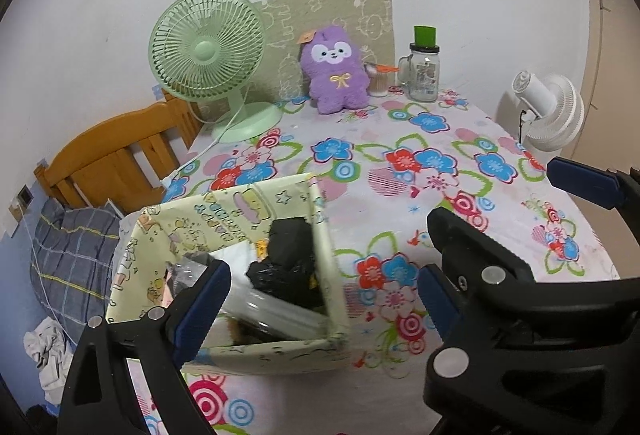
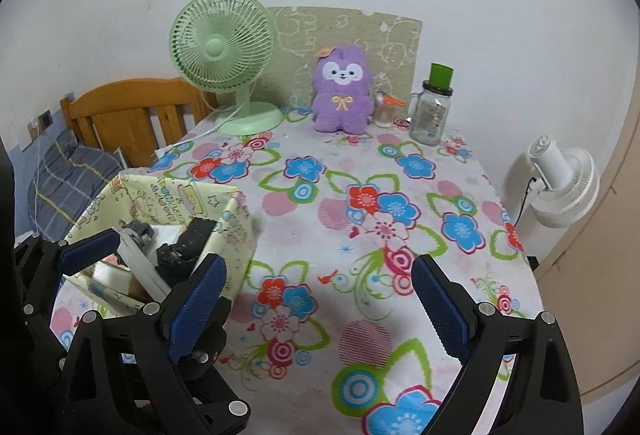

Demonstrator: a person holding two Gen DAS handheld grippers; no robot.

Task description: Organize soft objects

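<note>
floral tablecloth (image 2: 360, 171), fluffy purple plush (image 2: 341, 91) upright

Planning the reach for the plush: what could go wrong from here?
1. The purple plush stands close beside the glass jar and a small cup; a wide grab could topple them.
2. The green fan and its cord flank the other side.
3. The box already looks full, so the plush may not fit.
</note>
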